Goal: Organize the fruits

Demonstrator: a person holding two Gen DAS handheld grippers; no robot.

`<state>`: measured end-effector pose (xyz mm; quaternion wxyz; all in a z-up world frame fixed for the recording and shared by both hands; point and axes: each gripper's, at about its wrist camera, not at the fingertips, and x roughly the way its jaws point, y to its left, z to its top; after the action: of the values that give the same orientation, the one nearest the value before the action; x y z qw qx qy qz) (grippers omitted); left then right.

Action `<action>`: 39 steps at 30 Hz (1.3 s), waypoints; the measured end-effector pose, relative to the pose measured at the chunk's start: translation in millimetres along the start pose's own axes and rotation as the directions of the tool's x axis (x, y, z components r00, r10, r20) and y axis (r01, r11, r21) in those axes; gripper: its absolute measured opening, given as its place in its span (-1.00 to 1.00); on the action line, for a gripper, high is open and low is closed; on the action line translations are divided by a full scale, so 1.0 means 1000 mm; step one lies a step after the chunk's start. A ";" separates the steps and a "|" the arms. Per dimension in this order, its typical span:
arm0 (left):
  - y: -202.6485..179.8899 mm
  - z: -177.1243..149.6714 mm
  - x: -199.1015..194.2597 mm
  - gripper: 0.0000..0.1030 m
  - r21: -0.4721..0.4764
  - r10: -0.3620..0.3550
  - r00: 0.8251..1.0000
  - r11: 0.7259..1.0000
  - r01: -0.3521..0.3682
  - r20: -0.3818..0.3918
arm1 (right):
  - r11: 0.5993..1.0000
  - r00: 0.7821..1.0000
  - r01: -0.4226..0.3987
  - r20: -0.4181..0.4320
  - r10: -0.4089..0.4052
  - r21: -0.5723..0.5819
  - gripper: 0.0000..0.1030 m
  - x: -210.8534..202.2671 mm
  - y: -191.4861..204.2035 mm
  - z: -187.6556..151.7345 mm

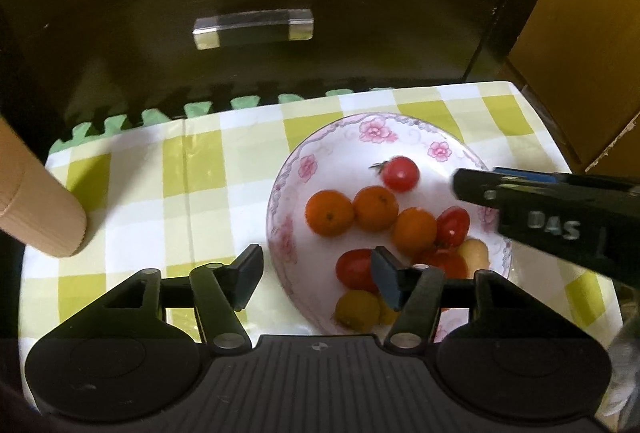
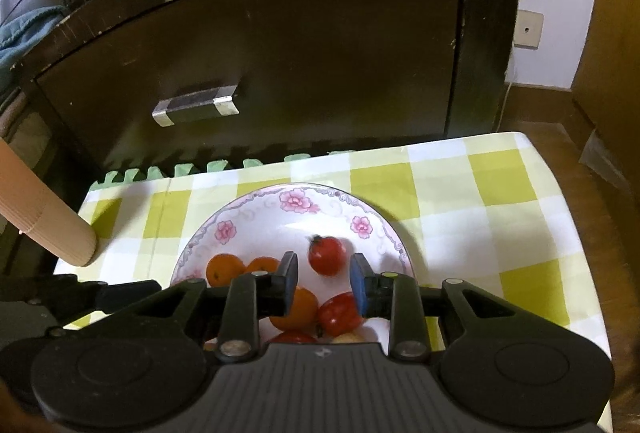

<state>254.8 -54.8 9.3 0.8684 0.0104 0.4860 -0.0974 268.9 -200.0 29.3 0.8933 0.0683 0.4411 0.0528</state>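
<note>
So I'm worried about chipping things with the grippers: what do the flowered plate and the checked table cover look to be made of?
The plate looks like glazed ceramic or porcelain: glossy white with a printed pink floral rim, so probably chippable, though melamine can't be ruled out. The table cover looks like thin plastic or oilcloth: smooth, slightly shiny, with a fold crease near its back edge. That part is soft and low risk.

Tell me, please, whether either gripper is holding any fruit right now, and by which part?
Nothing is held: the left gripper and right gripper are both open over the plate.
</note>
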 end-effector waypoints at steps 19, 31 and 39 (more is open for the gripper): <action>0.013 -0.050 -0.043 0.82 -0.038 0.082 0.996 0.996 -0.080 0.027 | 1.000 1.000 0.019 -0.003 -0.019 -0.002 -0.43 -0.060 0.012 -0.056; 0.005 -0.080 -0.066 1.00 -0.037 0.088 0.995 0.996 -0.086 0.056 | 1.000 1.000 0.007 -0.028 -0.006 0.029 -0.35 -0.086 0.019 -0.102; 0.001 -0.101 -0.076 1.00 -0.025 0.091 0.994 0.996 -0.090 0.054 | 0.998 1.000 0.004 -0.029 -0.002 0.055 -0.34 -0.101 0.018 -0.121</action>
<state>131.2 -30.4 20.3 0.8851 0.0200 0.4621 -0.0526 110.7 -189.0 38.6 0.8847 0.0914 0.4552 0.0404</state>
